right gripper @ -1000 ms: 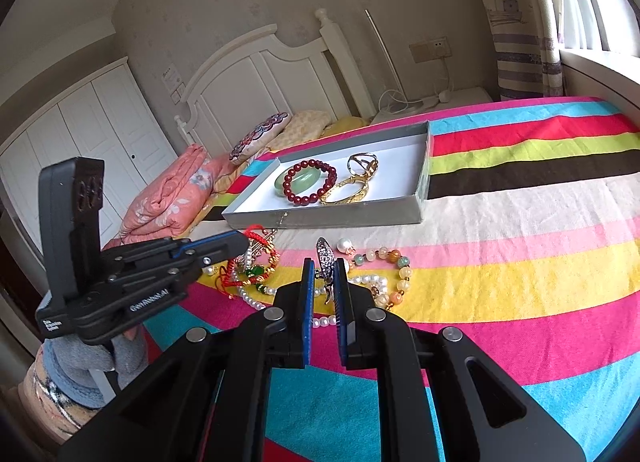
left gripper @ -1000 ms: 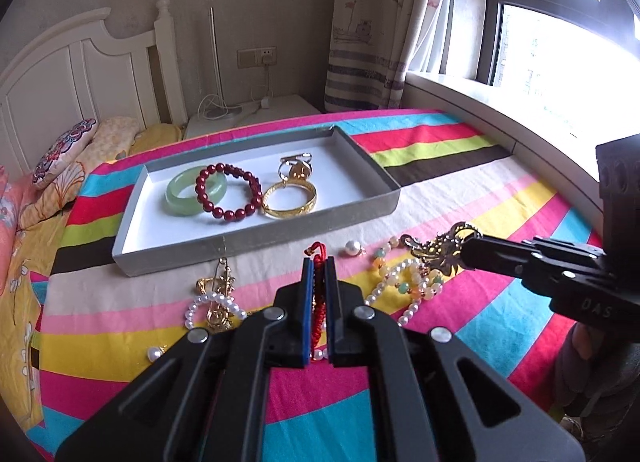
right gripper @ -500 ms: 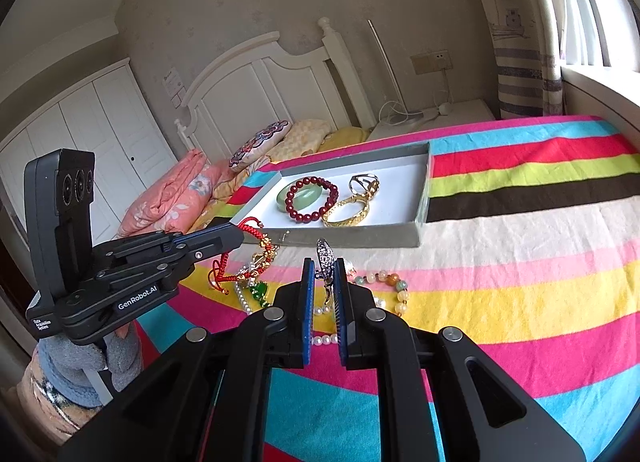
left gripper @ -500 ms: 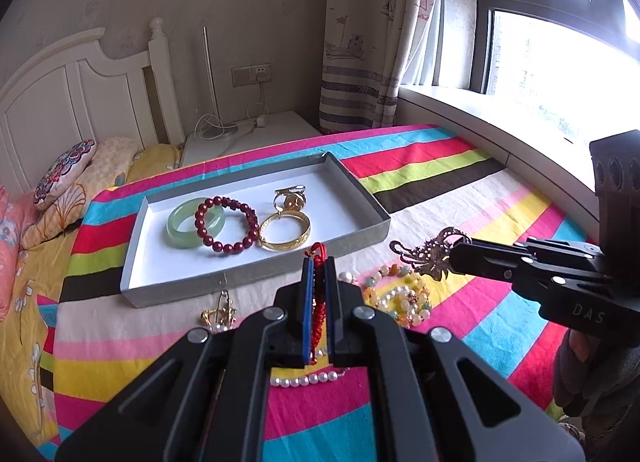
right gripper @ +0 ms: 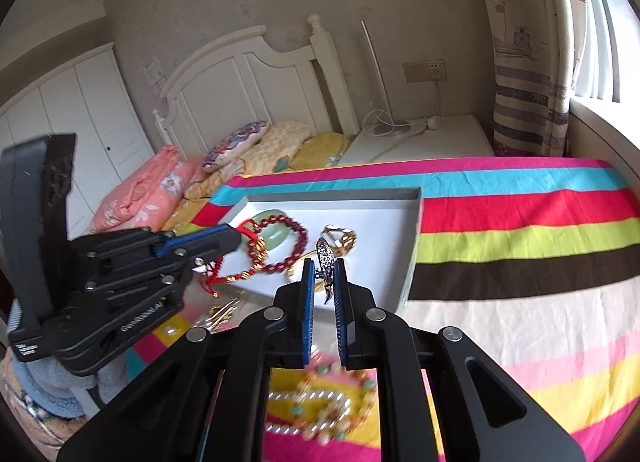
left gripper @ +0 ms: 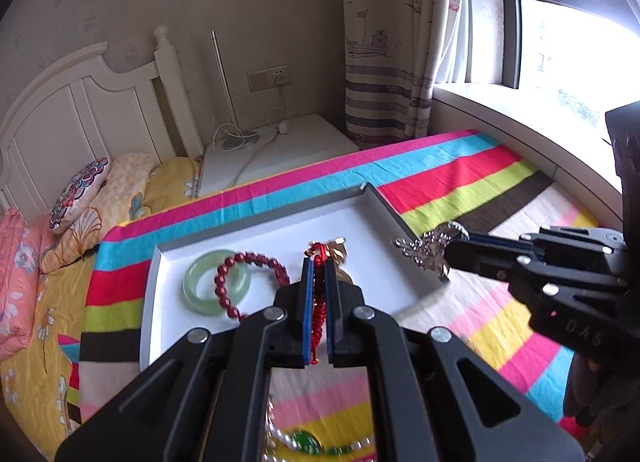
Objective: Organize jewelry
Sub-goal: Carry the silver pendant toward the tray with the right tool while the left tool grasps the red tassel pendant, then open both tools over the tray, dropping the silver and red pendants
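Observation:
My left gripper point(left gripper: 319, 262) is shut on a red cord bracelet point(left gripper: 319, 302) with gold beads, held above the near edge of the grey tray point(left gripper: 280, 210). It also shows in the right wrist view point(right gripper: 236, 238), the bracelet point(right gripper: 240, 262) dangling over the tray's left part. My right gripper point(right gripper: 322, 262) is shut on a silver brooch point(right gripper: 326, 258), above the tray's near edge point(right gripper: 410, 274); the brooch shows in the left wrist view point(left gripper: 428, 250) too. In the tray lie a green jade bangle point(left gripper: 216, 282), a dark red bead bracelet point(left gripper: 256, 274) and gold pieces point(right gripper: 340, 240).
A pearl and bead necklace point(right gripper: 320, 410) lies on the striped bedspread below my right gripper. A green pendant with pearls point(left gripper: 308, 442) lies below my left gripper. A gold pin point(right gripper: 224, 312) lies beside the tray. Pillows point(right gripper: 240, 141) and headboard stand behind; a window sill point(left gripper: 520, 133) is at right.
Both grippers have risen off the bedspread and moved forward toward the tray, carrying the red cord bracelet and the brooch. The loose necklaces stay on the bedspread.

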Motion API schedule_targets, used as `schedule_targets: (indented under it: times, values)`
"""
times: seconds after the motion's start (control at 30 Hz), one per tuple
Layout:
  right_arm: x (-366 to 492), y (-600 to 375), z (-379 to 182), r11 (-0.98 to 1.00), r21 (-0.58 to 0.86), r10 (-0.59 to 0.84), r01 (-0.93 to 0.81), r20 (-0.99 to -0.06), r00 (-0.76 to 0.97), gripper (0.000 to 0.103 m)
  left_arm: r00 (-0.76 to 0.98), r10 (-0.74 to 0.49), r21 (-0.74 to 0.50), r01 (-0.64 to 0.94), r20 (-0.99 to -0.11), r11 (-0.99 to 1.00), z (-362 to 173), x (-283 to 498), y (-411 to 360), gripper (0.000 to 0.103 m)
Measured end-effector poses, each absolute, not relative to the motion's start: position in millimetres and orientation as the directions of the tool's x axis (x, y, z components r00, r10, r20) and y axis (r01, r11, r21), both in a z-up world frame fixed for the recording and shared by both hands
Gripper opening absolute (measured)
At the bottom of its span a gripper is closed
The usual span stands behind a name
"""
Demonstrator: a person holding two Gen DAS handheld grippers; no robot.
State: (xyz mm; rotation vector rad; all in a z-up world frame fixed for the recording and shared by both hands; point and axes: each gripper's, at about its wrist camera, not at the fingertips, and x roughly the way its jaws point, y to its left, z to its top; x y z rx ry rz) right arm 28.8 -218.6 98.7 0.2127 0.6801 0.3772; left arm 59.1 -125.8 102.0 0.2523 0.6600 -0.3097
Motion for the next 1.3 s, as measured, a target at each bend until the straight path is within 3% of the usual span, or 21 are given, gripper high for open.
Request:
schedule_targets:
  times: [0.73, 0.77, 0.8, 0.83, 0.87, 0.9, 0.93, 0.97, 1.07, 1.2, 1.3]
  values:
    - [117.8, -206.1, 60.7, 0.944, 0.270, 0.327, -0.190, -0.689, 0.646, 0.013, 0.710, -0.089, 0.131, 0.248, -0.698, 0.960, 75.8, 183.1, -135.9, 0.007]
    - [118.9, -207.3, 59.9, 0.941, 0.280, 0.334, -0.188, -0.690, 0.643, 0.013, 0.709, -0.088, 0.120, 0.238, -0.700, 0.964, 75.1, 184.7, -134.4, 0.010]
    - [119.5, -209.2, 59.2, 0.939, 0.290, 0.339, -0.184, -0.690, 0.640, 0.013, 0.707, -0.085, 0.113, 0.228, -0.702, 0.967, 74.5, 185.2, -133.2, 0.025]
    - [119.0, -211.8, 58.9, 0.936, 0.304, 0.344, -0.176, -0.690, 0.637, 0.016, 0.710, -0.086, 0.098, 0.214, -0.699, 0.972, 75.3, 184.6, -130.2, 0.049]
    - [118.0, -214.7, 59.1, 0.933, 0.317, 0.351, -0.171, -0.688, 0.635, 0.019, 0.720, -0.085, 0.094, 0.205, -0.689, 0.974, 77.0, 182.2, -128.2, 0.061]
    - [116.2, -218.0, 59.8, 0.928, 0.331, 0.359, -0.169, -0.682, 0.637, 0.029, 0.740, -0.074, 0.098, 0.187, -0.668, 0.977, 80.1, 178.0, -125.5, 0.072]
    - [113.5, -220.4, 61.2, 0.926, 0.338, 0.363, -0.168, -0.676, 0.642, 0.043, 0.749, -0.070, 0.101, 0.180, -0.659, 0.978, 83.5, 175.0, -123.6, 0.074]
    - [110.4, -221.7, 62.6, 0.925, 0.340, 0.365, -0.170, -0.669, 0.647, 0.047, 0.750, -0.071, 0.100, 0.181, -0.657, 0.978, 85.7, 172.3, -122.1, 0.074]
    - [98.2, -224.1, 70.2, 0.919, 0.345, 0.382, -0.192, -0.655, 0.652, 0.047, 0.751, -0.076, 0.090, 0.178, -0.656, 0.980, 92.9, 159.1, -113.9, 0.078]
    - [72.2, -227.0, 82.0, 0.904, 0.367, 0.414, -0.220, -0.622, 0.665, 0.047, 0.775, -0.069, 0.088, 0.159, -0.628, 0.983, 103.4, 128.1, -95.2, 0.093]
    - [48.9, -228.5, 87.0, 0.892, 0.387, 0.435, -0.232, -0.597, 0.674, 0.047, 0.783, -0.049, 0.092, 0.135, -0.620, 0.987, 104.9, 92.2, -70.8, 0.095]
